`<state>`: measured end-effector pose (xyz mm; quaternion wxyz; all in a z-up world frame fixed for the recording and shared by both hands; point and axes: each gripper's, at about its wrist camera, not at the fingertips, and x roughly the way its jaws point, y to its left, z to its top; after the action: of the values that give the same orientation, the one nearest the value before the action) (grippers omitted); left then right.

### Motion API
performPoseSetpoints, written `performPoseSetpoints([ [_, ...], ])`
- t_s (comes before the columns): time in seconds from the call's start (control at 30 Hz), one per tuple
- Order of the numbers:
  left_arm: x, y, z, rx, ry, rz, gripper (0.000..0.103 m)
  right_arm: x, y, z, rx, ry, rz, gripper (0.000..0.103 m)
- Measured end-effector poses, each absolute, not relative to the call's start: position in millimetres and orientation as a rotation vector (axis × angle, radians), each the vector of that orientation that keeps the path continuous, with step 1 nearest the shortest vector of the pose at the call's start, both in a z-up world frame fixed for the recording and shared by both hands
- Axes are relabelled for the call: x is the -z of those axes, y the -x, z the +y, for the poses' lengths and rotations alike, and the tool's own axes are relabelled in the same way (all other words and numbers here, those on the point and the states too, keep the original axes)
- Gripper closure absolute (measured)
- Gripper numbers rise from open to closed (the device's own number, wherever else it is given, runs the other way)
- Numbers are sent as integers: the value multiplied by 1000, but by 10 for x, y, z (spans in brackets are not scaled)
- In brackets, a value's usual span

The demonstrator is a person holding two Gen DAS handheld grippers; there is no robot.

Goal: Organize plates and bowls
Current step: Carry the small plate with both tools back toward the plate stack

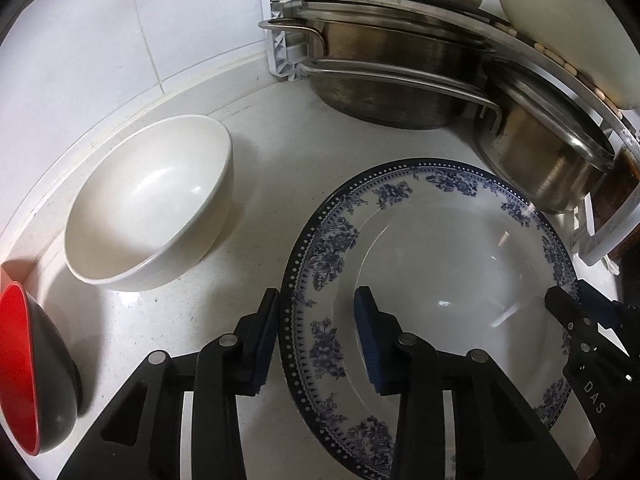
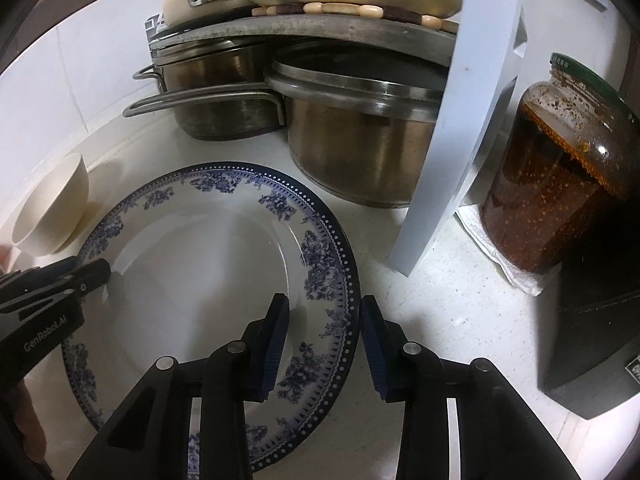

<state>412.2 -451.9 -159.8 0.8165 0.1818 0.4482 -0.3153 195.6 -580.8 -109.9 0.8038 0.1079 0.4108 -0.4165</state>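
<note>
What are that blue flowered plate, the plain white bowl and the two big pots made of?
Blue-and-white floral plate: likely glazed ceramic, glossy with sharp highlights. Plain cream-white bowl: also glossy, ceramic or possibly melamine, hard to say. Rear steel pot and nearer steel pot: stainless steel by look, brushed and dulled, with streaky metallic reflections.

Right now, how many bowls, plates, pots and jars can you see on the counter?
Bowls: 2, a white bowl and a red-and-black bowl.
Plates: 1, the blue-flowered plate.
Steel pots: 2, a back pot and a front pot.
Jars: 1, a dark sauce jar.
Total: 6
</note>
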Motion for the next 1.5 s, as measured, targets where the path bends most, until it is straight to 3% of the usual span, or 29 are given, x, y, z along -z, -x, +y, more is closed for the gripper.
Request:
performPoseSetpoints([
  [0.67, 1243, -3845, -4175, 626, -335, 940, 66, 808, -1760, -5496, 876, -198, 836, 66],
  [1.5, 618, -3511, -2693, 440, -188, 894, 67, 372, -1874, -4191, 701, -98, 783, 66],
])
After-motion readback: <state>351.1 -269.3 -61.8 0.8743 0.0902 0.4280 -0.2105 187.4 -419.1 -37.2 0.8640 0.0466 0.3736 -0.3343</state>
